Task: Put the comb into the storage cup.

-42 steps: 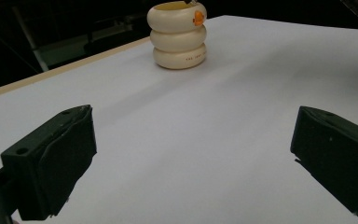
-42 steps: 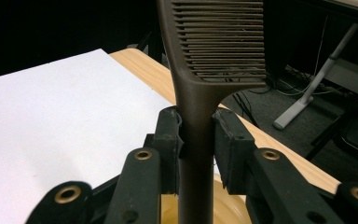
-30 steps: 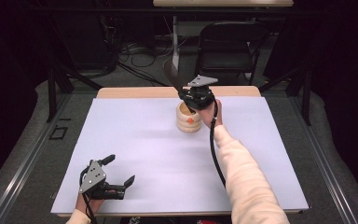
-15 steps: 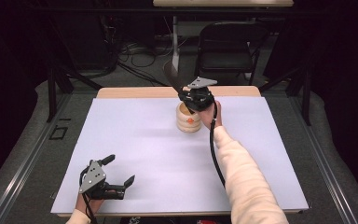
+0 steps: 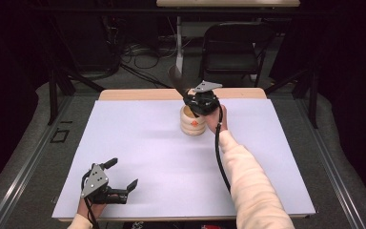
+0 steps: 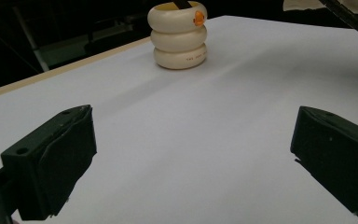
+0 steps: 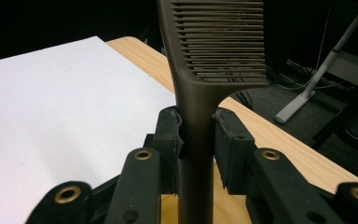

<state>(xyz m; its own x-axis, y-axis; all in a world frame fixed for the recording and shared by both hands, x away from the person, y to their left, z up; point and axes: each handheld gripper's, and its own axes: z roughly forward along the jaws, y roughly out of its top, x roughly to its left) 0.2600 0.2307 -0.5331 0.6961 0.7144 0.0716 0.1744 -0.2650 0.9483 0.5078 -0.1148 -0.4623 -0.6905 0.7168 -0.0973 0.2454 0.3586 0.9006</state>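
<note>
Brown plastic comb (image 7: 214, 60) is pinched by its handle in the right tongs (image 7: 198, 135), standing pretty much upright, lower end down inside the cream ribbed holder (image 5: 193, 123) at the far side of the counter (image 5: 138, 143). White sheet covers most of that counter. Left tongs (image 5: 120, 174) sit spread wide near the front edge, well apart from the holder, nothing between them.

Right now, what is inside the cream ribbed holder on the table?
The lower handle of a dark comb goes down into the cream ribbed holder, held by the right hand-held gripper. The holder's bottom is covered, so anything else there cannot be seen.
</note>
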